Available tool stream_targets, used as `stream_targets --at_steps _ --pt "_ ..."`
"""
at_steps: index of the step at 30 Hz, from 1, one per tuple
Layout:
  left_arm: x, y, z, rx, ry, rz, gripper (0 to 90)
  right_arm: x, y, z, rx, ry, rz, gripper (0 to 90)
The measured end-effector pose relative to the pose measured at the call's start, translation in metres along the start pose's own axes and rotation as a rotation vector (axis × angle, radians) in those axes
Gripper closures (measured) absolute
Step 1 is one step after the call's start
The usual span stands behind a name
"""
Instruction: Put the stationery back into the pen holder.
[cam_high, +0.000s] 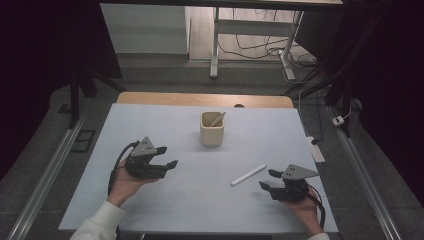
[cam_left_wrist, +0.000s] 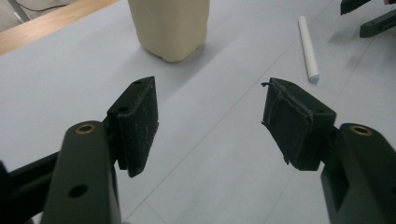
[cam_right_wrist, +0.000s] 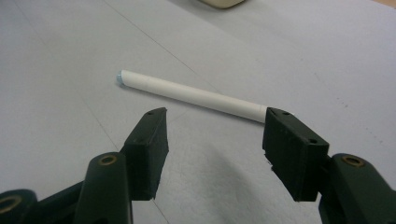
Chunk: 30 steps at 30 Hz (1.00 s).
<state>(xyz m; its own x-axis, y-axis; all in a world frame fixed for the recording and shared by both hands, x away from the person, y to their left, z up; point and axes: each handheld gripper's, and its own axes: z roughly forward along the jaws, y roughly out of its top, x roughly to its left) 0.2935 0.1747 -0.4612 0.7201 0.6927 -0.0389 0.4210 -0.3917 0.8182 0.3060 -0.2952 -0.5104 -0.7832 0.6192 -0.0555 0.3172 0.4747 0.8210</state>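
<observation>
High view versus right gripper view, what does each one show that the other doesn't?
High view alone: the whole cream cup with a stick leaning inside, the left hand-held gripper, both hands and the wooden table edge. Right gripper view alone: a close look at the pen's blue tip and the pads standing apart. Both share the white pen lying on the table sheet ahead of the open right hand-held gripper.

A white stick (cam_high: 248, 175) with a pale blue tip lies on the light grey bench (cam_high: 165, 200), whose far edge shows bare wood, beside a cream cup (cam_high: 212, 129), and both tools are black with grey plates.
</observation>
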Motion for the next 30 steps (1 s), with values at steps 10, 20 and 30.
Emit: stream_targets --at_steps 10,20,30 --pt "0.0 -0.034 -0.013 0.041 0.024 -0.033 35.0 0.0 0.0 0.0 0.0 -0.001 0.0 39.7" --pt "-0.003 -0.061 -0.025 0.057 0.051 -0.059 33.0 0.0 0.003 -0.002 -0.007 0.009 -0.009 39.1" --pt "-0.006 -0.069 -0.022 0.102 0.061 -0.027 29.7 0.001 0.023 -0.002 0.057 0.047 -0.106 38.0"
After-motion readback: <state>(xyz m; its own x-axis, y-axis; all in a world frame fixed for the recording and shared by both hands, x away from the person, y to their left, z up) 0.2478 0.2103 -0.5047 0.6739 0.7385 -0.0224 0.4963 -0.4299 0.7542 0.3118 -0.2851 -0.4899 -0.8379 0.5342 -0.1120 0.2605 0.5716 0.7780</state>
